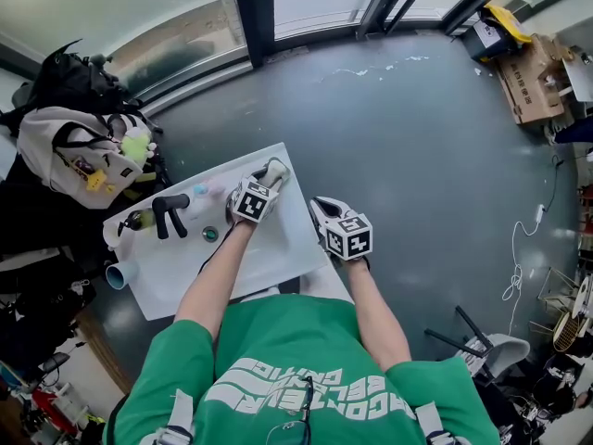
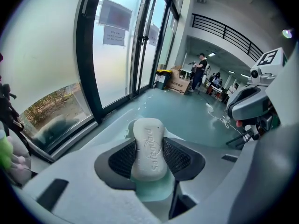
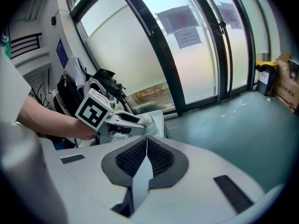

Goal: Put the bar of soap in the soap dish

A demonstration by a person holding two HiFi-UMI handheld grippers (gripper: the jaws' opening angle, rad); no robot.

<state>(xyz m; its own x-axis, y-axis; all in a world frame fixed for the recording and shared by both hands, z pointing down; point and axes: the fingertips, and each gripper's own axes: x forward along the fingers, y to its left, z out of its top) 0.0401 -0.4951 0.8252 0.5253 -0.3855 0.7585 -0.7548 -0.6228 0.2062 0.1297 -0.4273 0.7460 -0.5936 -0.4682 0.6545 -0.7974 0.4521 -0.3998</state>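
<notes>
While our left tool [image 2: 150, 157] clamps the pale bar of soap [image 2: 148, 141] lengthwise between its pads, we hold it over the far corner of the white table [image 1: 273, 258]. Our right tool [image 3: 145, 154] has its jaws pressed together on nothing, and it sits just beside the table's right edge. Toward the table's left end lies a black handled item [image 1: 168, 215].

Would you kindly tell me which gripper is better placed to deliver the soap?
Left: the left gripper clamps the soap above the table; the right gripper is shut, empty, beside the table's edge.
</notes>
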